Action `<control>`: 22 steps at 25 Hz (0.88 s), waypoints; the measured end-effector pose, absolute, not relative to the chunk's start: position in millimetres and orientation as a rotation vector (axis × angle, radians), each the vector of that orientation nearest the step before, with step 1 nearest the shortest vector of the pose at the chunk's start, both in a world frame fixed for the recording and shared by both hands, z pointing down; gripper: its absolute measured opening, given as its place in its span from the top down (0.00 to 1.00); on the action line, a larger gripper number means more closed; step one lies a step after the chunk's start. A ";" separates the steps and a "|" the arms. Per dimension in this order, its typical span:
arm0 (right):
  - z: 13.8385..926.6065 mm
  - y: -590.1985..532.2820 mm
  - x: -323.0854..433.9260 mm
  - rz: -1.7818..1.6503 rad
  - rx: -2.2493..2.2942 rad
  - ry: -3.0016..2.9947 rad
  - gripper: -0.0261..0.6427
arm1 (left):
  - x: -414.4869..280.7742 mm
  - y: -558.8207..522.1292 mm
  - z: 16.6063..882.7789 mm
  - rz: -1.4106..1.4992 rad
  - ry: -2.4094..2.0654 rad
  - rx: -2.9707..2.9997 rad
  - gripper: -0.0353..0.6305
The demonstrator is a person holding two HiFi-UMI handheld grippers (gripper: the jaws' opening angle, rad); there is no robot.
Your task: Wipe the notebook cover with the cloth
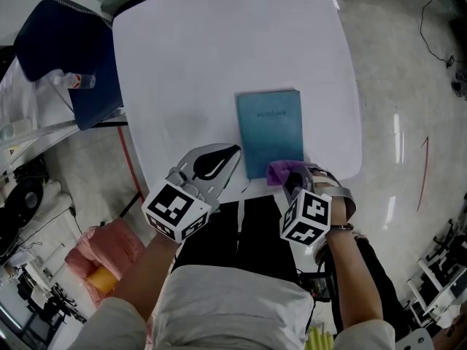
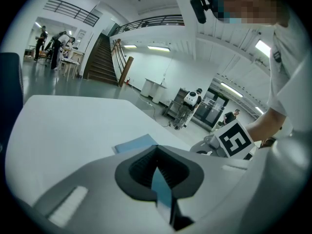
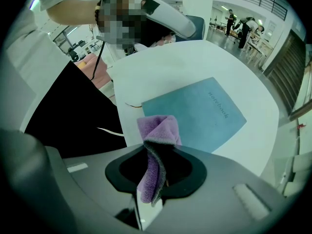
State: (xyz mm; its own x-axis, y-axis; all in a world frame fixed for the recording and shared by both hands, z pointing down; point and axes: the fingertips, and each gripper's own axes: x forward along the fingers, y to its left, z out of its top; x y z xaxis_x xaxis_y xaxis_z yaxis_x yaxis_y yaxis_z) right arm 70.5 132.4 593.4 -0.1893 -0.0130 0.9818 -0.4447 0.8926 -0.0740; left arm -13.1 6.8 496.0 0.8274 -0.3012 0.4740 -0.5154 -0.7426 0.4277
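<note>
A teal notebook [image 1: 270, 131] lies closed on the white table [image 1: 190, 64], close to the near edge. My right gripper [image 1: 292, 177] is shut on a purple cloth [image 1: 283, 170], which hangs over the notebook's near edge. In the right gripper view the cloth [image 3: 158, 129] sticks up folded between the jaws, with the notebook [image 3: 195, 113] just beyond. My left gripper [image 1: 232, 152] hovers left of the notebook, jaws together and holding nothing. In the left gripper view the notebook [image 2: 136, 143] shows past the jaws.
A dark blue chair [image 1: 66, 49] stands at the table's left side, and a plastic bottle [image 1: 76, 81] lies by it. A pink bag [image 1: 102, 254] sits on the floor at the lower left. The person's lap is right against the table's near edge.
</note>
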 end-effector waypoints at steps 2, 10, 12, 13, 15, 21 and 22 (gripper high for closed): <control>592.2 131.9 71.2 0.406 0.350 -1.729 0.81 | -12.9 6.5 494.5 0.509 -0.600 2.447 0.95; 591.1 129.6 71.8 0.397 0.379 -1.734 0.81 | -18.4 6.7 499.8 0.513 -0.609 2.437 0.95; 590.8 128.7 71.4 0.398 0.394 -1.740 0.81 | -20.2 6.6 501.1 0.520 -0.611 2.436 0.95; 590.5 128.2 71.3 0.404 0.402 -1.746 0.81 | -20.8 6.4 501.5 0.523 -0.611 2.437 0.95; 589.5 127.6 71.9 0.418 0.417 -1.754 0.81 | -20.9 5.9 500.8 0.527 -0.612 2.440 0.95; 588.0 127.0 72.2 0.412 0.427 -1.754 0.81 | -18.8 2.2 494.1 0.519 -0.617 2.453 0.95; 587.4 126.0 72.5 0.416 0.431 -1.756 0.81 | -18.3 1.5 493.1 0.518 -0.617 2.455 0.95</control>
State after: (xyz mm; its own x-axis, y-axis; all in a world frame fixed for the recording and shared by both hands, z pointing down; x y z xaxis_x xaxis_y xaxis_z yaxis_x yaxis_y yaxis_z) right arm 72.5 126.0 587.4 -0.2116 -0.0668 0.9751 -0.4968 0.8665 -0.0484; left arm -18.3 1.5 493.1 0.8202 -0.3133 0.4786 -0.5257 -0.7428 0.4147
